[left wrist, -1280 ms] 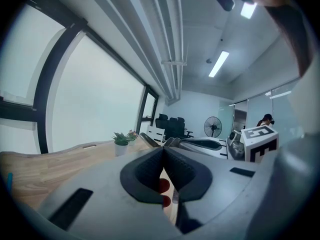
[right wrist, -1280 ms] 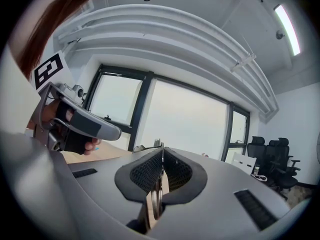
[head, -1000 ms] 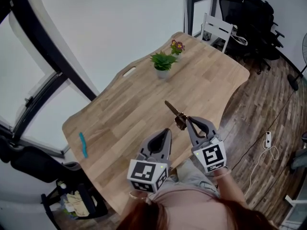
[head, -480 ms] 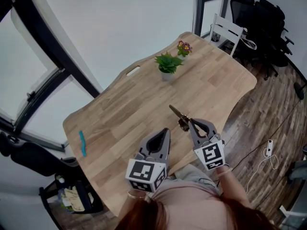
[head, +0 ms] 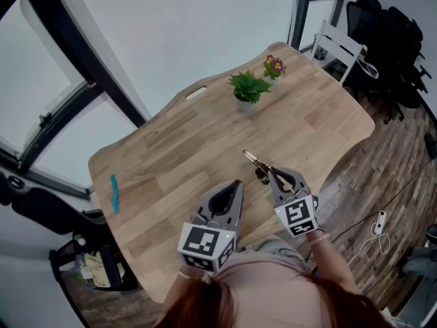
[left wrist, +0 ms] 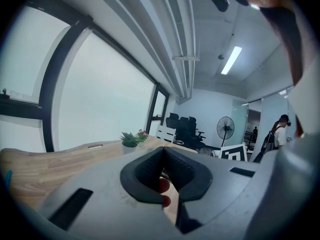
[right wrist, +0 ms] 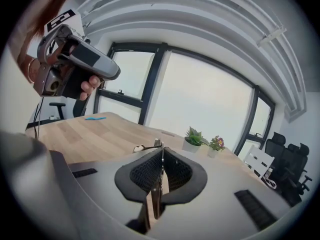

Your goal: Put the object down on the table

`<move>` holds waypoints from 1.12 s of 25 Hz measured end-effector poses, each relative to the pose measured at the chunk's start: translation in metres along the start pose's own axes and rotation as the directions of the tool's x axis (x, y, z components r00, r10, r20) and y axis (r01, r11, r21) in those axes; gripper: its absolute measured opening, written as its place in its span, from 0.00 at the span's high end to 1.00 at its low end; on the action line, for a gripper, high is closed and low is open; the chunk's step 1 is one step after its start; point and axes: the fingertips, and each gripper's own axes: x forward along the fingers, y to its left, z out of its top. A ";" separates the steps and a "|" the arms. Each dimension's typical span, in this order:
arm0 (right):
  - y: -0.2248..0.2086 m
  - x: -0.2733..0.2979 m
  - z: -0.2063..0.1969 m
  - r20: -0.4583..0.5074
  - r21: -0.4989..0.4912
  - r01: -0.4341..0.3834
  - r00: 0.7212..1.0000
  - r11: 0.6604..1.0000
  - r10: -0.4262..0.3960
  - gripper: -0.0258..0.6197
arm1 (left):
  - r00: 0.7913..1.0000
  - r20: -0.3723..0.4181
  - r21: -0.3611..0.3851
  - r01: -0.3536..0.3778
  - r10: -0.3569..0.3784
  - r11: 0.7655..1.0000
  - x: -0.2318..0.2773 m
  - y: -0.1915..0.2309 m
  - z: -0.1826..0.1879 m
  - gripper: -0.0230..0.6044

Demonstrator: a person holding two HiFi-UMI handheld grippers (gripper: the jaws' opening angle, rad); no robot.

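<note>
A thin brownish metal object (head: 252,159) sticks out up-left from my right gripper (head: 271,172), which is shut on it above the wooden table (head: 171,149) near the front edge. In the right gripper view the object (right wrist: 157,189) runs as a narrow strip between the pads, and a small loop shows past the right gripper's tips (right wrist: 161,148). My left gripper (head: 235,185) hangs beside it on the left with its jaws together and nothing in them. That left gripper (right wrist: 115,74) is raised at the upper left of the right gripper view. Its own view shows the left gripper's tips (left wrist: 162,150) meeting.
A green potted plant (head: 247,89) and a small flowering pot (head: 274,65) stand at the table's far side. A blue strip (head: 114,193) lies near the left edge. A white chair (head: 339,46) and black office chairs (head: 392,26) stand beyond the far right corner.
The head camera has shifted a little, so the table sits differently in the frame. Both grippers keep about the same pose, and the object stays in the right one.
</note>
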 end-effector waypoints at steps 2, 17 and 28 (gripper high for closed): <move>0.000 0.007 -0.006 -0.012 -0.004 -0.015 1.000 1.000 0.015 0.95 | 1.000 -0.001 -0.006 -0.005 0.005 1.000 0.002 0.003 -0.001 0.96; -0.001 0.052 -0.043 -0.093 -0.055 -0.094 0.992 0.994 0.088 0.95 | 0.998 -0.023 -0.019 -0.053 0.053 0.998 0.019 0.030 -0.012 0.96; 0.002 0.077 -0.070 -0.156 -0.072 -0.124 0.981 0.990 0.111 0.95 | 0.996 -0.035 -0.051 -0.088 0.086 0.995 0.024 0.042 -0.016 0.96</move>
